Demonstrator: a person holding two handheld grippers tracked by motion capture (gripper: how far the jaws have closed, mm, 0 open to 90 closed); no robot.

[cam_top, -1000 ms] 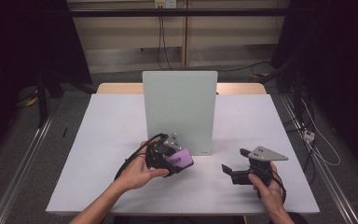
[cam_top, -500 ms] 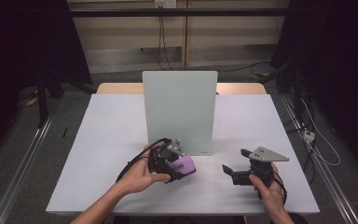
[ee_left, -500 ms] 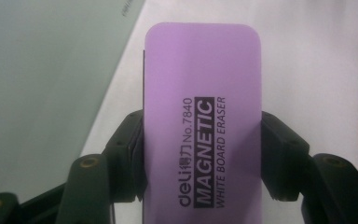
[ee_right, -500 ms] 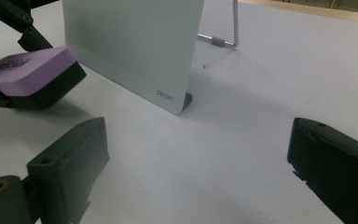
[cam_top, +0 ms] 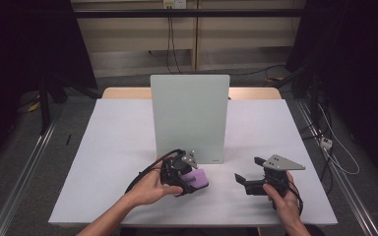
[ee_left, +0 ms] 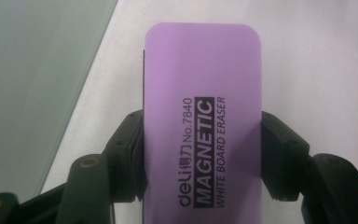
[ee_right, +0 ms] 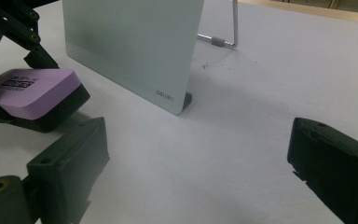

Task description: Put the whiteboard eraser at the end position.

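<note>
A pale worktop (cam_top: 118, 147) stands in a dim room, with a small upright whiteboard (cam_top: 189, 115) propped near its middle. Just in front of the board's lower edge, the left tool (cam_top: 189, 178) is clamped across the sides of a purple magnetic eraser (ee_left: 203, 116), held low over the surface. The right tool (cam_top: 243, 181) rests well off to the side, jaws apart, nothing between them. If the eraser is pushed hard against the board, I reckon the light stand could skid or tip backward, since nothing braces it.
</note>
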